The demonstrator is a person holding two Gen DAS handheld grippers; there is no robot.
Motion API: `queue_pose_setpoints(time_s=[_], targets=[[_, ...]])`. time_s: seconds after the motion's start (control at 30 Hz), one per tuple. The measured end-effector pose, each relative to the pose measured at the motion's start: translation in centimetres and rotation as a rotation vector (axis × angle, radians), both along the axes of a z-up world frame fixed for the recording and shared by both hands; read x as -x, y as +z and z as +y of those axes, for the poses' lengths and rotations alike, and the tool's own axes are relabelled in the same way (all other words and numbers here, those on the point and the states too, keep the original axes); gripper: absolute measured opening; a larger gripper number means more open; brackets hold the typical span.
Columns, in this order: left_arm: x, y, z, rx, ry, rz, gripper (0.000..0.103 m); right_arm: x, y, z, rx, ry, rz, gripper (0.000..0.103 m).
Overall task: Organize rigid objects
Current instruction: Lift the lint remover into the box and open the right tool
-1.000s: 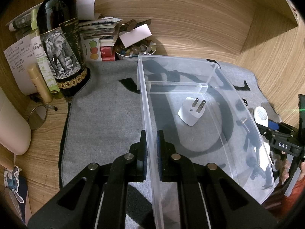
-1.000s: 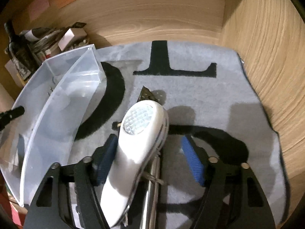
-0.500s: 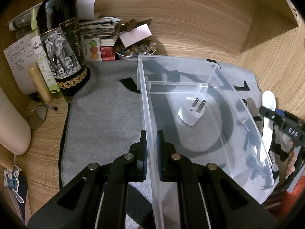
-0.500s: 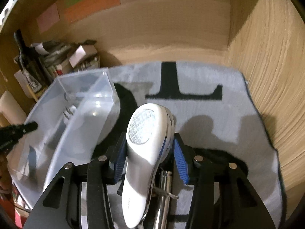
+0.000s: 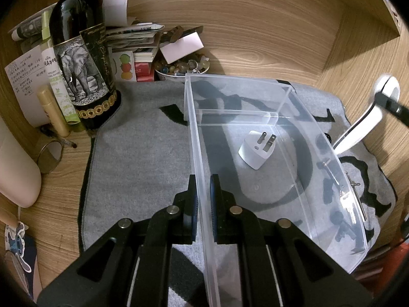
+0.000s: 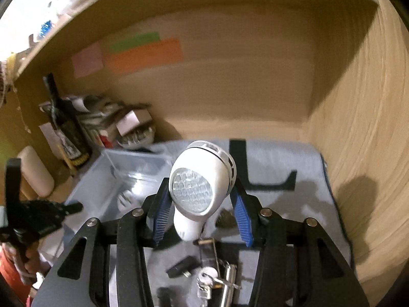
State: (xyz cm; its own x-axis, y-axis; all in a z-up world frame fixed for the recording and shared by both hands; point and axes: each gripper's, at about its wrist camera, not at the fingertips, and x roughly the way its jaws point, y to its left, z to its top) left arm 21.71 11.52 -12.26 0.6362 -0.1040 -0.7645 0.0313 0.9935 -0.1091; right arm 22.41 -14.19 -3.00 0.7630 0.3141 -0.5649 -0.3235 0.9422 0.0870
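Note:
A clear plastic bin (image 5: 255, 97) stands on a grey mat (image 5: 143, 153); it also shows in the right wrist view (image 6: 133, 161). A white plug adapter (image 5: 257, 149) lies inside it. My left gripper (image 5: 203, 186) is shut on the bin's left wall. My right gripper (image 6: 202, 204) is shut on a white handheld device (image 6: 199, 186) with a round lens face and holds it raised above the mat, right of the bin. The device shows at the right edge of the left wrist view (image 5: 363, 125).
A dark wine bottle (image 5: 81, 51), papers, a bowl of stones (image 5: 181, 67) and a small mirror (image 5: 49, 153) crowd the back left. Keys and small dark items (image 6: 212, 278) lie on the mat below my right gripper. Wooden walls close the back and right.
My right gripper closed on the white device and lifted it well above the mat. The left gripper and the bin have not moved.

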Motion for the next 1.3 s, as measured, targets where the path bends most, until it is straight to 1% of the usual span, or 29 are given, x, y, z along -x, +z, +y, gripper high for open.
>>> queue_pose_setpoints(time_s=[0.17, 0.27, 0.37, 0.43, 0.6, 0.83, 1.07, 1.17, 1.2, 1.3], targets=[[0.0, 0.0, 0.0, -0.001, 0.000, 0.000, 0.008, 0.9, 2.5, 1.5, -0.024, 0.060, -0.066, 0.042], [0.0, 0.0, 0.0, 0.001, 0.000, 0.000, 0.009, 1.8, 3.7, 2.8, -0.034, 0.119, -0.099, 0.042], [0.0, 0.0, -0.1, 0.001, 0.001, 0.000, 0.009, 2.5, 4.0, 4.3, -0.020, 0.177, -0.113, 0.042], [0.0, 0.0, -0.1, 0.001, 0.001, 0.000, 0.009, 3.0, 3.6, 5.2, -0.007, 0.209, -0.107, 0.042], [0.0, 0.0, -0.1, 0.004, 0.001, -0.002, 0.008, 2.9, 1.1, 7.5, 0.031, 0.274, -0.033, 0.043], [-0.1, 0.0, -0.2, 0.005, 0.000, -0.003, 0.008, 1.3, -2.8, 9.1, 0.055, 0.305, 0.128, 0.043], [-0.1, 0.0, -0.3, 0.007, 0.000, -0.004, 0.008, -0.5, -3.6, 9.8, 0.057, 0.293, 0.180, 0.043], [-0.1, 0.0, -0.4, 0.006, -0.001, -0.005, 0.008, -1.2, -4.8, 10.8, 0.101, 0.294, 0.209, 0.043], [-0.1, 0.0, -0.3, 0.007, 0.000, -0.005, 0.008, -1.4, -5.2, 11.0, 0.130, 0.274, 0.235, 0.043], [-0.1, 0.0, -0.3, 0.008, -0.002, -0.005, 0.008, -1.6, -6.3, 11.6, 0.160, 0.284, 0.267, 0.043]])
